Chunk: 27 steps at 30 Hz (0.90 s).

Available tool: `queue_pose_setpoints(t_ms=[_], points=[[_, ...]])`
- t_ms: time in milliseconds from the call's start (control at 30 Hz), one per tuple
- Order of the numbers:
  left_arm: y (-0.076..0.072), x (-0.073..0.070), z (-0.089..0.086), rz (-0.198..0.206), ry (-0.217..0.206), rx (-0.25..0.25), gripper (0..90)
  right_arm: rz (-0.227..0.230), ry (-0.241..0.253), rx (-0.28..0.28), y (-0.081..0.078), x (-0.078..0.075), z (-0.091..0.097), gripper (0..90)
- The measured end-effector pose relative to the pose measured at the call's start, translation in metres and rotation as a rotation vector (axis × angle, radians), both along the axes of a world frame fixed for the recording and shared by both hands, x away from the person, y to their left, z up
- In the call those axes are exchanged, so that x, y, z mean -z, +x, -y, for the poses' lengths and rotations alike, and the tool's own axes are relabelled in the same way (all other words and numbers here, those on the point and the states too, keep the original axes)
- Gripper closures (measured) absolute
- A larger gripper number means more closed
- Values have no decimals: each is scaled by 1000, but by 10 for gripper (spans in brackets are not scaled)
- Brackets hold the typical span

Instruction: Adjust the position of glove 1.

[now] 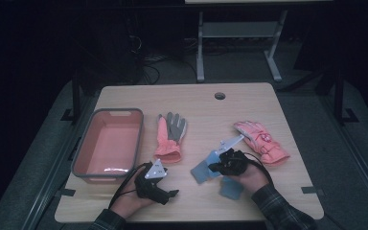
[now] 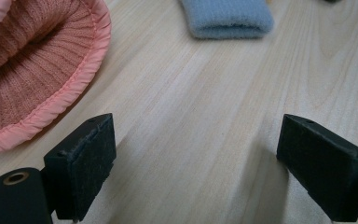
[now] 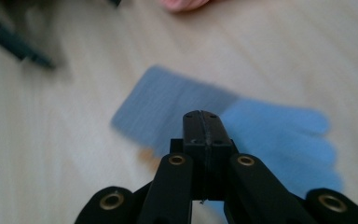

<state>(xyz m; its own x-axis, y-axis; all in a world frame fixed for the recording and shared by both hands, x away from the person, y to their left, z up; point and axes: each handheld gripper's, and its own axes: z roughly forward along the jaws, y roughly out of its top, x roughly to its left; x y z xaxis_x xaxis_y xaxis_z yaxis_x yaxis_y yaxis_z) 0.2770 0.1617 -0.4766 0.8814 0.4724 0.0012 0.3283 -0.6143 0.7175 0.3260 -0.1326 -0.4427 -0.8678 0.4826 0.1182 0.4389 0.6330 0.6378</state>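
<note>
A light blue glove [image 1: 202, 171] lies flat on the wooden table [image 1: 191, 103], and a second blue piece [image 1: 231, 188] sits by the right hand. My right gripper [image 1: 212, 166] hovers over the blue glove [image 3: 279, 135]. Its jaws [image 3: 203, 116] are shut, pressed together, with nothing seen between them. My left gripper [image 1: 172, 193] rests near the front edge with its jaws open [image 2: 196, 144] over bare wood. A pink knit cuff [image 2: 32, 79] lies at its upper left and a blue cuff [image 2: 226, 18] lies ahead.
A pink bin with a grey rim [image 1: 76, 158] stands at the left of the table. A pink glove with a grey palm [image 1: 169, 136] lies beside it. A pink padded glove [image 1: 261, 139] lies at the right. A cable hole [image 1: 219, 96] is at the back.
</note>
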Motion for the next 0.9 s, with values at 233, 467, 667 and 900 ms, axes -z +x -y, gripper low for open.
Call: queue_pose_setpoints(t_ms=[233, 467, 667, 900], points=[[-1, 0, 0, -5, -5, -10, 109, 18, 1, 50, 25, 4, -16, 900], [-1, -4, 0, -26, 31, -31, 135, 0, -9, -5, 25, 13, -28, 900], [0, -12, 0, -52, -15, -53, 226, 9, -20, -83, 19, 16, -37, 900], [10, -23, 12, -102, -28, -65, 291, 17, 18, -29, 14, 3, -18, 797]])
